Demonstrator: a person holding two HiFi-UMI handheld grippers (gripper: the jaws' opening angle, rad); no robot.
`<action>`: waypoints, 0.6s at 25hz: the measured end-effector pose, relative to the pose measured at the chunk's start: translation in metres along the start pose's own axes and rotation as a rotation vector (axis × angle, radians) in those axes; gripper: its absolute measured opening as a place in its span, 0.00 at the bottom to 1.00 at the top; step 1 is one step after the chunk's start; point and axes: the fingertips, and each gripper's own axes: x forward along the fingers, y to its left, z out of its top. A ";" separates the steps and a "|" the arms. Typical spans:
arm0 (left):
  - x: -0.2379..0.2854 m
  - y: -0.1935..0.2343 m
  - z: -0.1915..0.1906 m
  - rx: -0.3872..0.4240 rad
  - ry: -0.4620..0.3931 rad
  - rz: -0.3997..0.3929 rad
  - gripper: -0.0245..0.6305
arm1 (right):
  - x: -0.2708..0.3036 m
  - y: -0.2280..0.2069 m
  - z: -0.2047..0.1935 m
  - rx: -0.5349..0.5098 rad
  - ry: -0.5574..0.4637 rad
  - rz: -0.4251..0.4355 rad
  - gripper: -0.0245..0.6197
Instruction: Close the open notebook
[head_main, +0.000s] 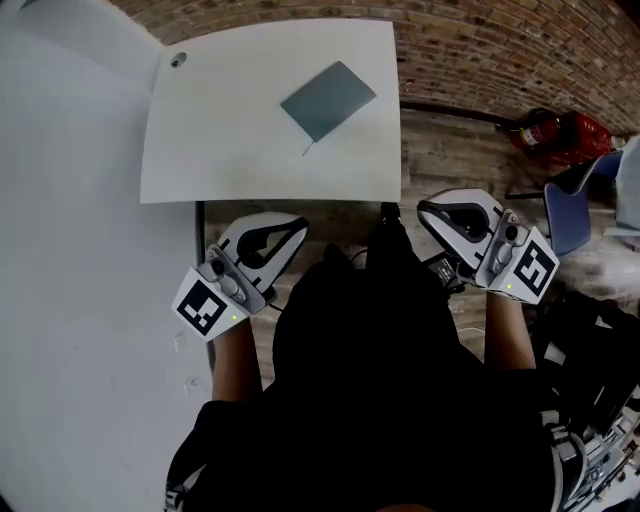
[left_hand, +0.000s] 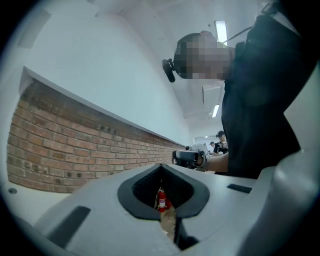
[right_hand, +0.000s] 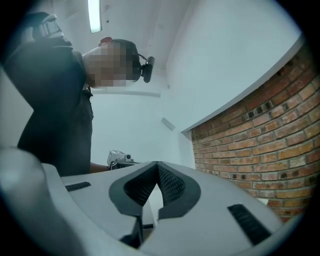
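White bench (head_main: 200, 150) stands beside a brick wall (head_main: 500, 50), with white wall (left_hand: 100, 65) above the brick. Wood plank floor (head_main: 450, 150). Red fire extinguisher (head_main: 560, 135) and blue chair (head_main: 570, 215) at right. Ceiling strip light (right_hand: 93, 15) lit.

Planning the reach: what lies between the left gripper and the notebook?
Only bare white tabletop, as the head view shows. Nothing sits between the left gripper and the gray notebook apart from the table's near edge.

Likely an office or lab workroom: a long brick wall (head_main: 500, 50) under white plaster, ceiling strip lights (right_hand: 93, 15), a wood floor (head_main: 450, 150), and a plain white surface (head_main: 250, 150). A blue chair (head_main: 575, 215) and red fire extinguisher (head_main: 560, 135) are at right, with other people (left_hand: 220, 142) far off.
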 end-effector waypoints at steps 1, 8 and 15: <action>-0.011 -0.006 -0.003 -0.003 0.000 -0.008 0.06 | 0.003 0.012 -0.003 -0.009 0.015 -0.005 0.05; -0.058 -0.041 -0.024 -0.061 -0.002 -0.029 0.06 | 0.023 0.084 -0.028 -0.008 0.085 0.011 0.05; -0.058 -0.073 -0.015 -0.046 0.026 -0.060 0.06 | 0.004 0.125 -0.022 -0.021 0.099 0.061 0.05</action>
